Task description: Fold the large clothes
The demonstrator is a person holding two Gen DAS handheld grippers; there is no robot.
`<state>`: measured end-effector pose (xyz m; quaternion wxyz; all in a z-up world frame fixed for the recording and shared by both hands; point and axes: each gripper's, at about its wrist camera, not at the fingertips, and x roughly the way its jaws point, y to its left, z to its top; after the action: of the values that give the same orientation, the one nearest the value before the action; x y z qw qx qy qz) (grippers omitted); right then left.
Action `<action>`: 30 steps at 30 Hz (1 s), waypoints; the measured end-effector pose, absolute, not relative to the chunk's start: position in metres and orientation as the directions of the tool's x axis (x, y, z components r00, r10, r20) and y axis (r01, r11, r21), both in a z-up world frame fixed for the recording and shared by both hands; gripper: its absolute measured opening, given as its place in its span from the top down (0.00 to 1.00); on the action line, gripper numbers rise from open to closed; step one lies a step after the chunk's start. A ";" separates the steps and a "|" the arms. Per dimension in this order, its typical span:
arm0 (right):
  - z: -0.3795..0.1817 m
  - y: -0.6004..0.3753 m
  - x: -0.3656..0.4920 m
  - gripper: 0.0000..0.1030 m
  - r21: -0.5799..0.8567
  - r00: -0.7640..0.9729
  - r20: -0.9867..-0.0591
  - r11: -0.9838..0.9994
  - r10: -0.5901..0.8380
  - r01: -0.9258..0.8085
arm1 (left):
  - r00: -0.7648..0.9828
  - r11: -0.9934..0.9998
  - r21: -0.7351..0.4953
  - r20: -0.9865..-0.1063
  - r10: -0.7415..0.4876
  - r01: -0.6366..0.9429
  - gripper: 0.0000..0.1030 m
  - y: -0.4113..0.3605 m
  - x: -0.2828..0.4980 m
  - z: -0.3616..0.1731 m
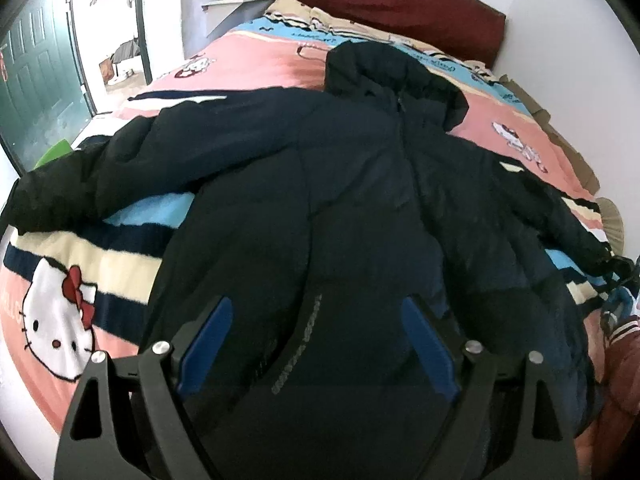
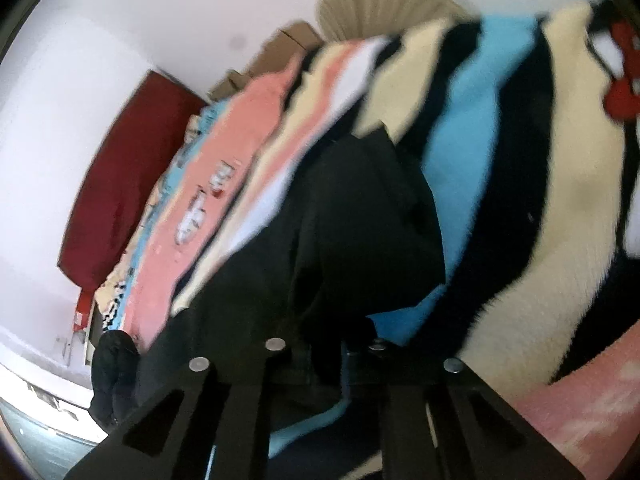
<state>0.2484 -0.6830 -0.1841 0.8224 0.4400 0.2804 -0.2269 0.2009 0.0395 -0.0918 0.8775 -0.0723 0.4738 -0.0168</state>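
A large black hooded puffer jacket lies spread face-up on the bed, hood toward the headboard, sleeves out to both sides. My left gripper is open, its blue-padded fingers hovering above the jacket's lower front near the hem. In the tilted, blurred right wrist view, my right gripper looks closed on black jacket fabric, probably the right sleeve end, lifted off the blanket. The right fingertips are hidden in the cloth.
A striped Hello Kitty blanket covers the bed. A dark red headboard stands at the far end. A green door and a doorway are at the left. Cardboard pieces lie along the right wall.
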 end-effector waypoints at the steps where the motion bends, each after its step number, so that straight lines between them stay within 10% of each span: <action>1: -0.177 -0.679 0.250 0.92 0.596 0.752 -0.646 0.528 -0.134 0.605 | 0.557 0.990 -0.137 -0.825 -0.092 -0.039 0.16 0.040 0.202 -0.091; 20: 0.024 -0.482 0.327 0.94 0.552 0.938 -0.271 0.833 0.217 -0.033 | 0.661 0.979 -0.176 -0.748 -0.065 -0.104 0.16 0.094 0.196 -0.062; 30: 0.036 -0.322 0.369 0.94 0.458 0.830 -0.317 0.841 0.458 -0.289 | 0.684 0.971 -0.186 -0.728 -0.035 -0.148 0.16 0.134 0.186 -0.063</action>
<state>0.3691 -0.3223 0.0365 0.9356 0.1994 0.2122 0.1995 0.1859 0.1345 -0.0632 0.9104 -0.1154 0.3961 0.0311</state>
